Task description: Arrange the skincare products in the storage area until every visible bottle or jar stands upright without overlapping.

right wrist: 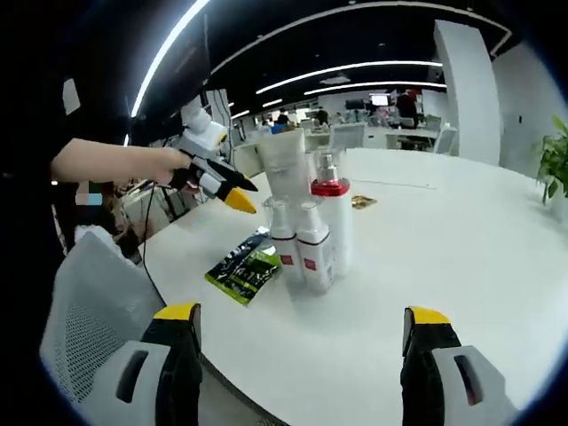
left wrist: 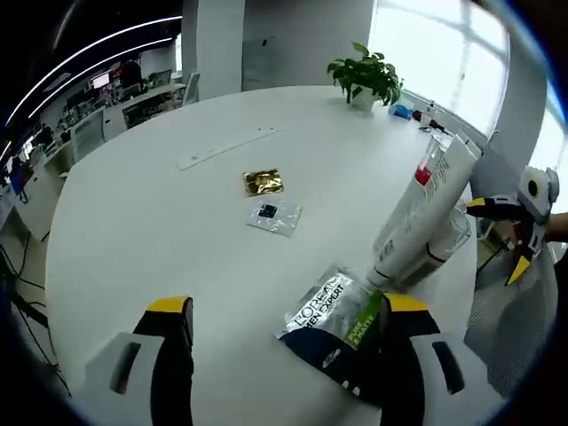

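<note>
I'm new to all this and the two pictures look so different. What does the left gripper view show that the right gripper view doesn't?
Left gripper view alone: a clear plastic packet with a dark item and a white flat strip.

Right gripper view alone: a person's hand and a clear pump bottle with a red collar.

Both: the green-and-black L'Oreal sachet, the gold foil packet and the round white table.

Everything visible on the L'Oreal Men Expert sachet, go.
The sachet is a flat glossy foil pouch, dark blue with a silver panel printed L'OREAL MEN EXPERT and a green patch. It lies flat on the white table, near the edge, beside the standing white bottles; whether it touches them can't be told. In the left gripper view it sits by the left gripper's right-hand jaw, partly hidden behind it, not gripped.
</note>
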`<state>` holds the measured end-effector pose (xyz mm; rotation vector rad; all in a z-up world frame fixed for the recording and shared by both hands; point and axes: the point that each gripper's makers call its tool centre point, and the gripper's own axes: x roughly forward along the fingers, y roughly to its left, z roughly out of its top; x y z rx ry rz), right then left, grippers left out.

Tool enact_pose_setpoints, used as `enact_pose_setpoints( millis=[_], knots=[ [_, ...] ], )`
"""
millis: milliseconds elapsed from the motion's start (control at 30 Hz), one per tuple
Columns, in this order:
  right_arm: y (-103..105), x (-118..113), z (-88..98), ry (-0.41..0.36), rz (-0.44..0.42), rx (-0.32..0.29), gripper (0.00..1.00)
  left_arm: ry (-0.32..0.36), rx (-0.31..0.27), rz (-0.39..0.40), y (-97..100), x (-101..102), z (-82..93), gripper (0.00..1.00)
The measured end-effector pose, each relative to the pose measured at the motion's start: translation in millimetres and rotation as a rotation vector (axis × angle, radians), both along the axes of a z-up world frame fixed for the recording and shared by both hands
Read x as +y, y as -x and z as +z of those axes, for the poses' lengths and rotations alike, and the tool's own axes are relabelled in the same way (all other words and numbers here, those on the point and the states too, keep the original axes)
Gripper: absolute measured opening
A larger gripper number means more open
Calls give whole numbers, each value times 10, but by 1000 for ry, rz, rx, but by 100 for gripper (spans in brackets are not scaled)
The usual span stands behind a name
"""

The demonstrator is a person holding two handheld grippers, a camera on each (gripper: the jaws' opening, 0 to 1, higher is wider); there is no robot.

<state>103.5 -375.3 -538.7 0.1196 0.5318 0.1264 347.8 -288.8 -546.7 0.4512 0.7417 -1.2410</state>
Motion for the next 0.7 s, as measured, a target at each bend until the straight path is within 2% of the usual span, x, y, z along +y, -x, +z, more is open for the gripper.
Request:
enact_pose_setpoints(
  millis=[67,233,467,700],
  knots=[
    [12,8,-41,22,12,17,99,-5,1,-16,-17,-56,-16,79],
    [-22,-39,49,-9,-19,-48,99,-11,5,-46,-77,-234,-56,79],
    [-29,-37,28,1,-17,-44,99,-23,18,-70,-198,-425,-177,77],
    [-25,-53,-3,-15,-29,-31,99,-39,39,-100,-222,-626,-273,73]
  ],
)
